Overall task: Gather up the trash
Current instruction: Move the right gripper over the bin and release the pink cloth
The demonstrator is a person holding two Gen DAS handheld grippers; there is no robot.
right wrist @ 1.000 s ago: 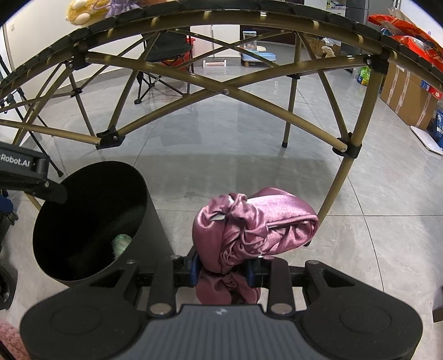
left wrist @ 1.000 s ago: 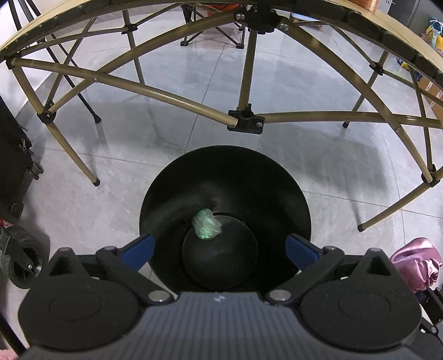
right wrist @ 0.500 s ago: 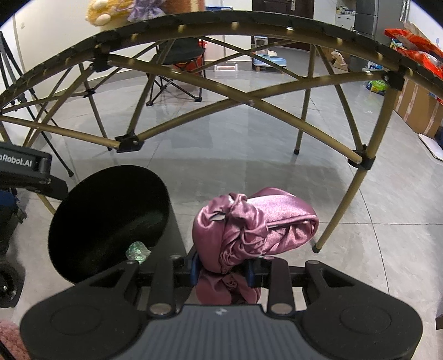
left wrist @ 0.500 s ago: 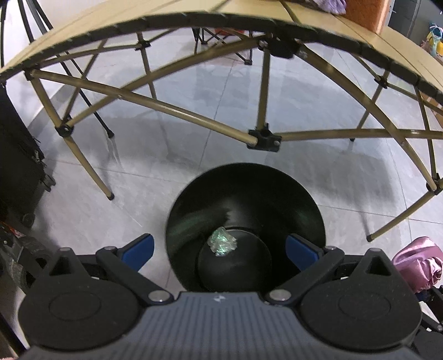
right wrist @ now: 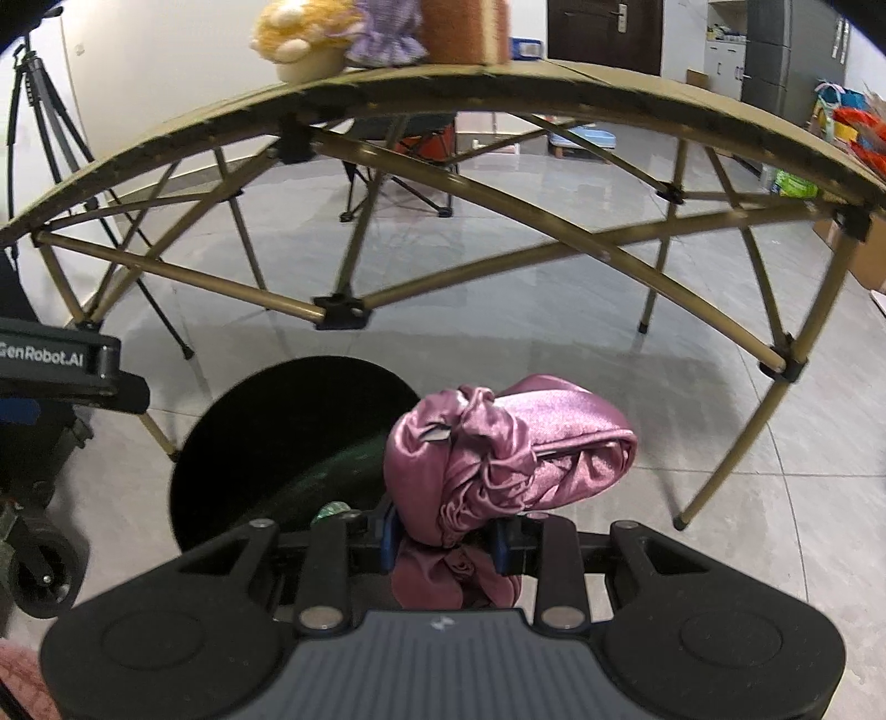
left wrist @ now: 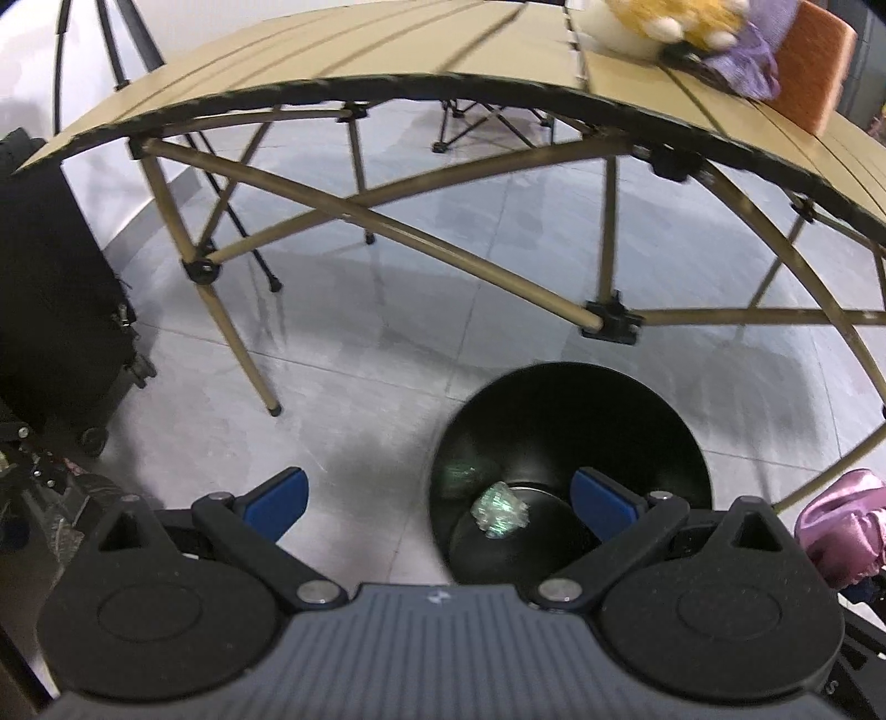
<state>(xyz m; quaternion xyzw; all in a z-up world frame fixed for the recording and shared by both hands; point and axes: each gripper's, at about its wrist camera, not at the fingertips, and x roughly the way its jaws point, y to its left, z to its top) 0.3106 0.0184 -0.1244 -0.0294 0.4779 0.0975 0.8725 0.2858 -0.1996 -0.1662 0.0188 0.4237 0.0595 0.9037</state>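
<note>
A black round bin [left wrist: 570,432] stands on the grey tiled floor below the folding table; it also shows in the right wrist view [right wrist: 277,443]. A crumpled greenish wrapper [left wrist: 498,509] lies on the bin's bottom. My left gripper [left wrist: 437,498] is open and empty, above and left of the bin. My right gripper [right wrist: 446,545] is shut on a bunched pink satin cloth [right wrist: 509,448], held right of the bin; the cloth shows at the right edge of the left wrist view [left wrist: 841,526].
A tan folding table [left wrist: 421,66] with crossed metal legs [right wrist: 443,260] arches overhead. A plush toy [right wrist: 299,39], purple cloth and an orange block sit on it. A black wheeled case [left wrist: 50,310] stands at left. A tripod [right wrist: 50,127] and boxes stand farther off.
Both grippers have risen and pulled back from the bin, so the tabletop comes into view. The left gripper has shifted left. The wrapper has settled on the bin's bottom. The right gripper keeps the cloth.
</note>
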